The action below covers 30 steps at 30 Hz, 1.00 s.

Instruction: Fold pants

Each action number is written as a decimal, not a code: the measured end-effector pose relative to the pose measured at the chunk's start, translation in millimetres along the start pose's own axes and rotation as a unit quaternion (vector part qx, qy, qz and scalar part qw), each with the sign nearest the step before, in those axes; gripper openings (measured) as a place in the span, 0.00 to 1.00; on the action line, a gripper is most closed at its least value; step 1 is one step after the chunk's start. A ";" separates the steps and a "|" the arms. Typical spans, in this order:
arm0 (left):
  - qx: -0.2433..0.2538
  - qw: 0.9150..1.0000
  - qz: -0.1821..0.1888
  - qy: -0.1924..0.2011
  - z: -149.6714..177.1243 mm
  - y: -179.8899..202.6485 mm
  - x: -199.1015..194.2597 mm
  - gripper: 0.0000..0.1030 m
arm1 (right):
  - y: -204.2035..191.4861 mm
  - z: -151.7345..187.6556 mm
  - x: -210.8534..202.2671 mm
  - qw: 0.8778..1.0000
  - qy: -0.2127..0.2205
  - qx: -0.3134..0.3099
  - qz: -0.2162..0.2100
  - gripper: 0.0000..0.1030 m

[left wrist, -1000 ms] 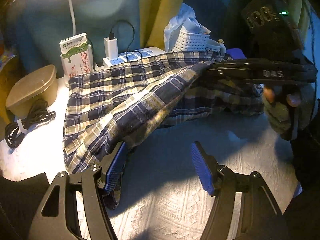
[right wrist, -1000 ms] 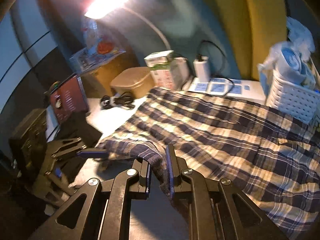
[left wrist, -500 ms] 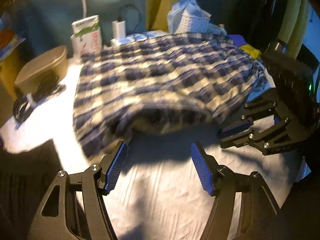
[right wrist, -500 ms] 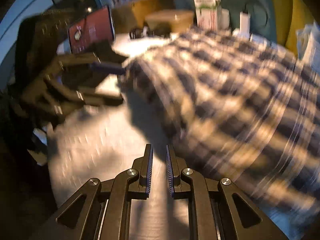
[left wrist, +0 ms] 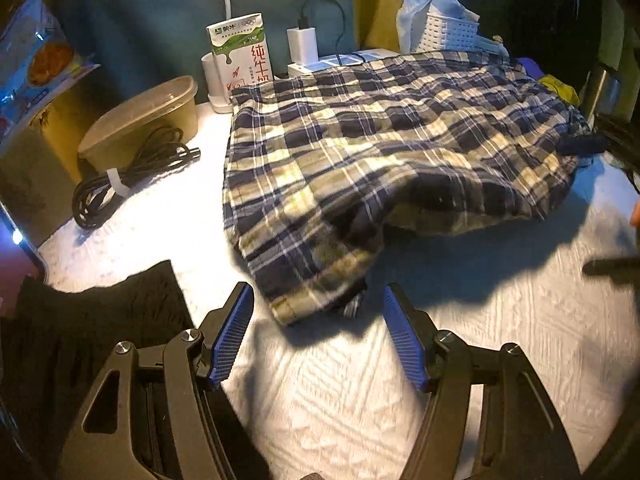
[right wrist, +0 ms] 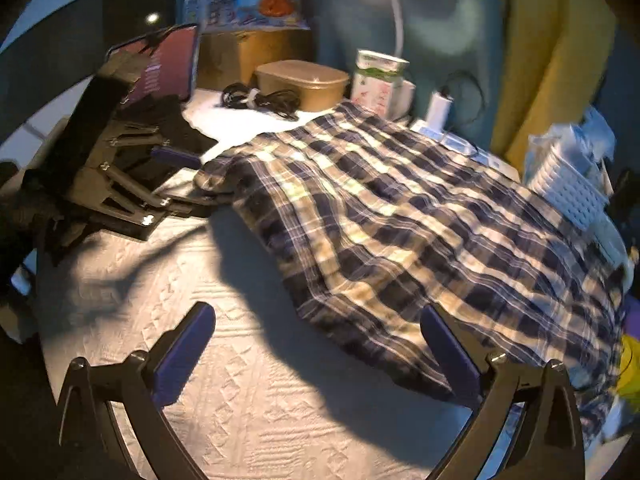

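Note:
The blue, yellow and white plaid pants (left wrist: 380, 152) lie folded over on the white textured table cover (left wrist: 500, 352), with a rumpled near edge. My left gripper (left wrist: 320, 336) is open and empty, just in front of the pants' near corner. My right gripper (right wrist: 320, 340) is open wide and empty; its right finger is at the pants' (right wrist: 400, 224) near edge. The left gripper (right wrist: 132, 184) shows at the left of the right wrist view, by the pants' corner.
Behind the pants stand a milk carton (left wrist: 240, 56), a charger on a power strip (left wrist: 304, 48) and a white basket (left wrist: 448, 32). A lidded brown container (left wrist: 140, 116) and a coiled black cable (left wrist: 128, 176) lie at the left. A dark cloth (left wrist: 100, 320) lies front left.
My right gripper let go of the pants' edge, opened wide and drew back. The lifted fold dropped onto the rest of the pants. My left gripper stayed open and drew back.

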State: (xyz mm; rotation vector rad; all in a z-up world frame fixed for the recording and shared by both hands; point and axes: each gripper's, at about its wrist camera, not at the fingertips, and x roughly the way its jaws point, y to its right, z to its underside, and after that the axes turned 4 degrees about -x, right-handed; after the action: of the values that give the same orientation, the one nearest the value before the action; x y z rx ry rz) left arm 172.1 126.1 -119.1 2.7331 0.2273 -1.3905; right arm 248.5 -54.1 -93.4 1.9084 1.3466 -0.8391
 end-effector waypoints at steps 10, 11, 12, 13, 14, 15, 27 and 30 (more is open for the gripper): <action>0.010 1.000 0.009 0.023 -15.1 2.0 19.7 0.24 | 8.0 -5.0 41.2 0.998 -0.020 0.004 0.054 0.59; 0.006 1.000 0.005 0.022 -15.8 -1.4 19.3 0.13 | 9.4 -4.8 44.7 0.999 -0.023 0.006 0.049 0.42; 0.005 1.000 0.003 0.021 -16.0 -3.5 18.4 0.08 | 10.7 -4.1 48.1 0.999 -0.027 0.009 0.046 0.29; 0.001 1.000 0.004 0.020 -14.9 -8.3 15.6 0.08 | 10.4 -3.1 49.3 0.999 -0.029 0.011 0.042 0.24; -0.003 1.000 0.007 0.020 -14.1 -11.9 13.3 0.07 | 9.5 -2.0 48.9 0.999 -0.029 0.012 0.039 0.14; -0.008 1.000 0.009 0.019 -12.5 -15.5 10.2 0.06 | 7.8 -0.6 46.1 0.999 -0.026 0.012 0.034 0.09; -0.037 0.999 0.033 0.010 22.2 -22.9 -34.5 0.06 | -25.1 15.7 10.8 0.999 -0.036 -0.017 0.003 0.07; -0.039 0.999 0.028 -0.001 35.5 -21.9 -35.1 0.06 | -31.0 26.9 25.4 0.999 -0.052 -0.009 -0.002 0.07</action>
State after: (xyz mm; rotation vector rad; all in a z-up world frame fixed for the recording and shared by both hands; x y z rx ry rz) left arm 119.8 139.7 -111.5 2.6532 0.1993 -1.3421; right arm 222.2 -53.8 -133.8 1.8235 1.2908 -0.9125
